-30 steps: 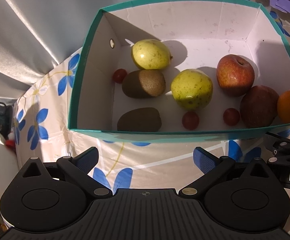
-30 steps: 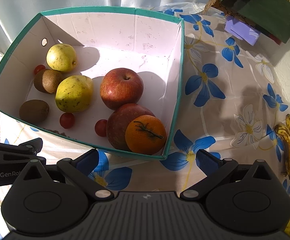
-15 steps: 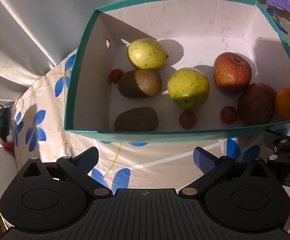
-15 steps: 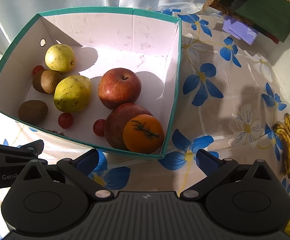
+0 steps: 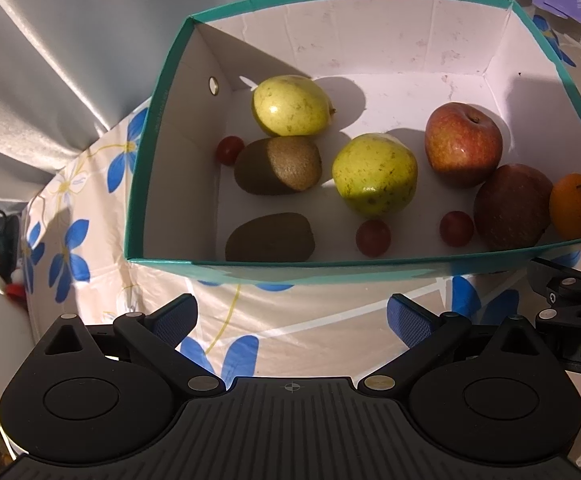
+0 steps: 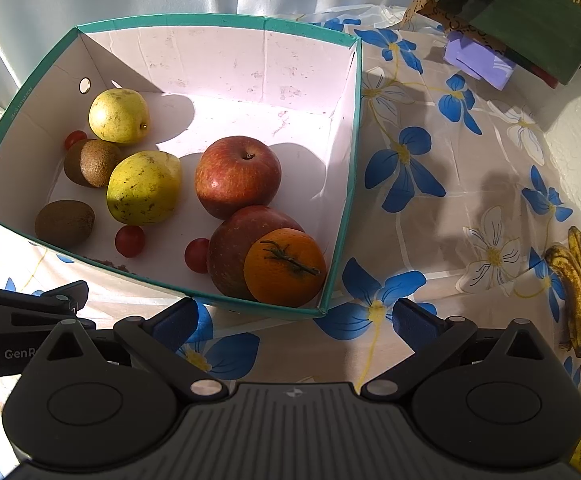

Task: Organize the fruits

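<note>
The bananas (image 6: 578,292) lie lengthwise on the desk (image 6: 430,240) outside the box (image 6: 346,184), well right of the right claw (image 6: 294,320), nearer it than the left claw (image 5: 290,316); both spread, empty

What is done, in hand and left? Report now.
Done: pears, kiwis, apples, cherry tomatoes and the orange lie in the teal box. In hand: nothing; left gripper and right gripper are open. Left: the bananas on the tablecloth.
</note>
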`<state>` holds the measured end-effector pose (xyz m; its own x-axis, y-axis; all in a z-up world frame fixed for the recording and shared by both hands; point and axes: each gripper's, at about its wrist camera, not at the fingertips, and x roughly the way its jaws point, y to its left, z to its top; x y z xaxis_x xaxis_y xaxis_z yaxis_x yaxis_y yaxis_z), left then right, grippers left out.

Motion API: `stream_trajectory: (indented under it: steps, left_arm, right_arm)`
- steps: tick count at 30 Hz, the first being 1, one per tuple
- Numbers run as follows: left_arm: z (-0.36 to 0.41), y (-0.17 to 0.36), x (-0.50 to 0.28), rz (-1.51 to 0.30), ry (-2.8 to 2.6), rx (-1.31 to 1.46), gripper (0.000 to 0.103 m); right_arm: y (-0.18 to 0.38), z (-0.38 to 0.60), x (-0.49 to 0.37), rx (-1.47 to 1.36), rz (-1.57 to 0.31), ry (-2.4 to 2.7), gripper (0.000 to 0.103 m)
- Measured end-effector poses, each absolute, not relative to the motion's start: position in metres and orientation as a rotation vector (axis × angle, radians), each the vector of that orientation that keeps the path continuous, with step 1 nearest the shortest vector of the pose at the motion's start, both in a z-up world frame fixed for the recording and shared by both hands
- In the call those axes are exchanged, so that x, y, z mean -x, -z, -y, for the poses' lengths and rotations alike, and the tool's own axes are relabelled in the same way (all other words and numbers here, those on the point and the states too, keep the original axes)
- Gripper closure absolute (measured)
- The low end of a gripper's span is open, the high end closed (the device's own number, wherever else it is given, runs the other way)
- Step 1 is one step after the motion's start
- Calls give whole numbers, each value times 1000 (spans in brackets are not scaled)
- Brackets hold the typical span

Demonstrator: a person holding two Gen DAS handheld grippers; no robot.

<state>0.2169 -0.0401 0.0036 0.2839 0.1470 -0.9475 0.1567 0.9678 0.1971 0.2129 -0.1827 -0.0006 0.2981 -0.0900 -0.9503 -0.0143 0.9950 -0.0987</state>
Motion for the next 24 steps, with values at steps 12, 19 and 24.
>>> stream_trajectory:
  steps: [12, 19, 24]
  left_arm:
    - [41, -3, -216, -1286, 14, -280, 0]
    - [43, -3, -215, -1279, 15, -296, 0]
    - [43, -3, -215, -1278, 15, -296, 0]
  right_arm:
    - [0, 183, -212, 93, -1266, 54, 0]
    - [-1, 184, -212, 97, -1266, 55, 0]
    - [-1, 184, -212, 95, -1264, 57, 0]
